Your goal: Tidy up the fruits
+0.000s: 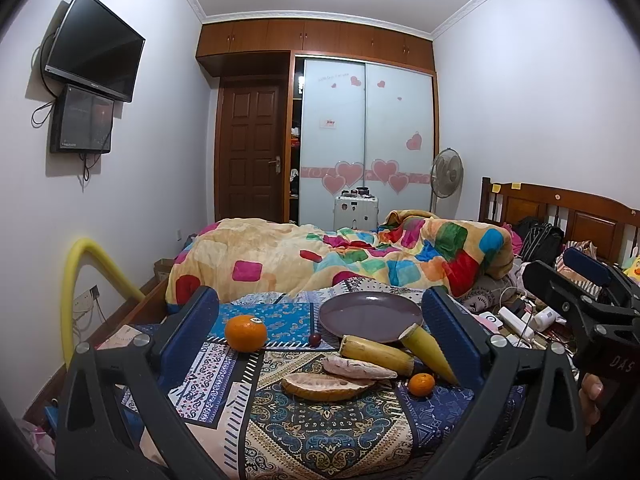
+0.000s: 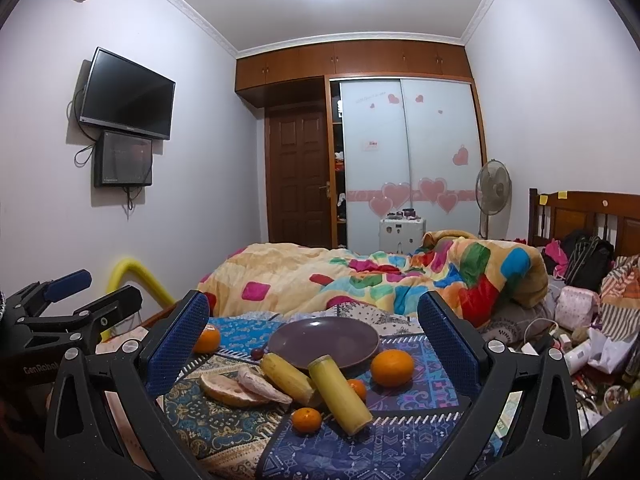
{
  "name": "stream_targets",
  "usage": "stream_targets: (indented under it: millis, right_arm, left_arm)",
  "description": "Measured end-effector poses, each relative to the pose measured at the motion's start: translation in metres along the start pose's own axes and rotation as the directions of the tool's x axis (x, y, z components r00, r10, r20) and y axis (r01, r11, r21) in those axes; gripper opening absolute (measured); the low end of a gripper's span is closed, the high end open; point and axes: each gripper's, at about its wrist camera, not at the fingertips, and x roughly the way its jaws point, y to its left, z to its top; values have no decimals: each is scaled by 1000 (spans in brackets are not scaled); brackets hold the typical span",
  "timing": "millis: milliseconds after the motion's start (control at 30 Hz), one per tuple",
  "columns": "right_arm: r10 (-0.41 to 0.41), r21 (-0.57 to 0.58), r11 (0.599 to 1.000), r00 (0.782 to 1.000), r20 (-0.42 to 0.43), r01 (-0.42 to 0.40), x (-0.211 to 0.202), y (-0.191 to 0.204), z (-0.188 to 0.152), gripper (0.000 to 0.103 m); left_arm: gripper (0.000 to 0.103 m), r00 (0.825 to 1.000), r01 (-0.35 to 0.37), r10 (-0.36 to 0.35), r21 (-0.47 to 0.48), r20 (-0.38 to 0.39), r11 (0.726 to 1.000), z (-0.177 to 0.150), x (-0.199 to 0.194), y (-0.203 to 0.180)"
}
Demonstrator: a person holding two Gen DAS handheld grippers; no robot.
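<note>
A purple plate (image 1: pixel 370 312) (image 2: pixel 324 340) sits empty on a patterned cloth on the bed. In front of it lie two yellow sugarcane pieces (image 1: pixel 376 354) (image 2: pixel 340 392), a pomelo peel (image 1: pixel 324 386) (image 2: pixel 228 390), a pomelo segment (image 1: pixel 356 368) (image 2: pixel 260 386), a small dark red fruit (image 1: pixel 315 339) (image 2: pixel 256 353), big oranges (image 1: pixel 245 333) (image 2: pixel 392 368) and small tangerines (image 1: pixel 421 384) (image 2: pixel 306 420). My left gripper (image 1: pixel 320 336) is open and empty, above the near fruit. My right gripper (image 2: pixel 314 348) is open and empty too, to the right of the left one.
A colourful quilt (image 1: pixel 340 256) is heaped behind the plate. Chargers, cables and bags (image 2: pixel 576 344) clutter the bed's right side by the wooden headboard (image 2: pixel 592 216). A yellow foam tube (image 1: pixel 80 280) stands at the bed's left edge. The right gripper shows in the left view (image 1: pixel 584 300).
</note>
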Motion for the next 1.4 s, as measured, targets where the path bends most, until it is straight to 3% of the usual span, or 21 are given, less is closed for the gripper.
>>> stream_targets:
  millis: [1000,1200,1400]
  right_arm:
    - [-3,-4,1000,1000,-13,3,4,1,-3,103]
    - [-30,-55,998,997,-65,26,15,-6,-17,103]
    - [-82,-130,990,982,-172,60,33,-20,-42,103]
  left_arm:
    - [103,1000,4,-4,8,-10,1000,-7,11,3]
    - [103,995,6,-5,14,-102,1000,-18,34,6]
    - [101,967,30,-30,-3,-253,1000,-44,69,13]
